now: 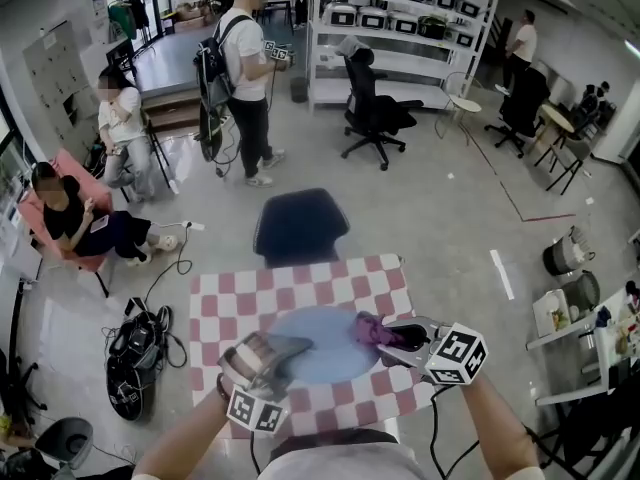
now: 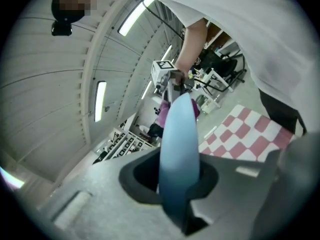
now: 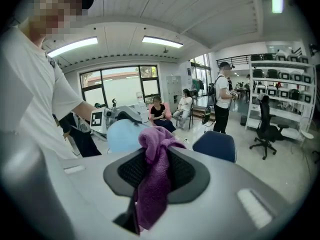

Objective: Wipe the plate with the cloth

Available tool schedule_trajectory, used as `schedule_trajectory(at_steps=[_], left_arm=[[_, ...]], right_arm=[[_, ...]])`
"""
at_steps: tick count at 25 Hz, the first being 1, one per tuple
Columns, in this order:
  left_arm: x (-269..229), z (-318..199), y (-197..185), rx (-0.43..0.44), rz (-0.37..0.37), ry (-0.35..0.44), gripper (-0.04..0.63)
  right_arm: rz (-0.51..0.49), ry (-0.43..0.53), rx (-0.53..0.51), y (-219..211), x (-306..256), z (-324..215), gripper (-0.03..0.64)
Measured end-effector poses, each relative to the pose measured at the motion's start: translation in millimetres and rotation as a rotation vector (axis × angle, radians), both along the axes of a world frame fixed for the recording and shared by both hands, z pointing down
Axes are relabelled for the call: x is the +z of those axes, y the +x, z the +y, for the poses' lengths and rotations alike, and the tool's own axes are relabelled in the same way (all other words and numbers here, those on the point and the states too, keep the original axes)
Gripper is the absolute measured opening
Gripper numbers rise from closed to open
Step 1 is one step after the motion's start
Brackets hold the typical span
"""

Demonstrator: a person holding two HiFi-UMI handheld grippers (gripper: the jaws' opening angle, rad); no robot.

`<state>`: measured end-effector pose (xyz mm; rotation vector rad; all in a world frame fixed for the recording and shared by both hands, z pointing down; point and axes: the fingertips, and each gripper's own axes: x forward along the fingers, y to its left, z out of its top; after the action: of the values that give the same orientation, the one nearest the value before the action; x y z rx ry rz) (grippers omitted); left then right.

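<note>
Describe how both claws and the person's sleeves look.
The left claw and right claw are pale grey shells with dark textured pads. Each carries a white cube bearing black square markers. A black cable trails from the right one. The person wears a white short-sleeved shirt.

Around the plate (image 1: 318, 348) the counter (image 1: 300, 290) lies open from ten to two o'clock, with a chair (image 1: 300, 224) standing just beyond at twelve.

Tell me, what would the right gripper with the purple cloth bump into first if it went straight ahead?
Most likely the blue plate, held in the left gripper. The right gripper, shut on the purple cloth, points at it from close by; the exact gap is hard to judge.
</note>
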<state>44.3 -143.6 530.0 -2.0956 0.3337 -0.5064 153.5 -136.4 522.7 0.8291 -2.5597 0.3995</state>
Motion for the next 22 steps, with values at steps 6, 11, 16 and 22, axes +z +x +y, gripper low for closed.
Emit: schedule_trajectory(at_steps=[6,11,16,22], left_arm=[[-12,20,8,0.055,0.019,0.044,0.051],[-20,34,13,0.092,0.027,0.087,0.052],[-21,39,14,0.108,0.019,0.111,0.052],[-18,39,20,0.113,0.008,0.111,0.054]], right_arm=[[0.003,-0.048,0.065,27,19,-15,0.104],[-0.014,-0.073,0.078,35,26,-21,0.104],[-0.015,-0.094,0.031,25,22,-19,0.104],[0.023,-0.043,-0.094,-8,-8,0,0.104]])
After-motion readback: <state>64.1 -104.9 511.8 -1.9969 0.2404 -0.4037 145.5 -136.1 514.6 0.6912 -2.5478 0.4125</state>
